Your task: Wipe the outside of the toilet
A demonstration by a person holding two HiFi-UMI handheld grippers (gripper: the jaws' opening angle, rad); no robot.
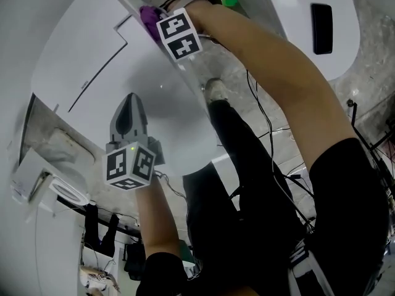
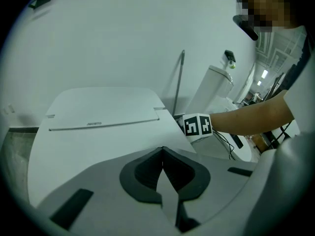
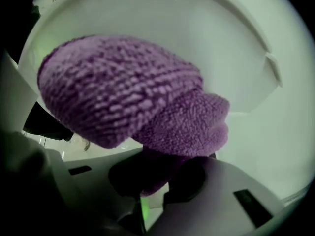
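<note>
Right gripper [image 3: 155, 178] clamps purple cloth [image 3: 128, 102] at toilet [image 1: 86, 48] lid edge; left gripper [image 2: 162, 168] closed, empty. Best: press flat, overlap strokes.

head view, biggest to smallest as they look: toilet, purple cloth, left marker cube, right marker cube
1. toilet, by far
2. left marker cube and right marker cube, near alike, not ranked
3. purple cloth, mostly hidden
</note>
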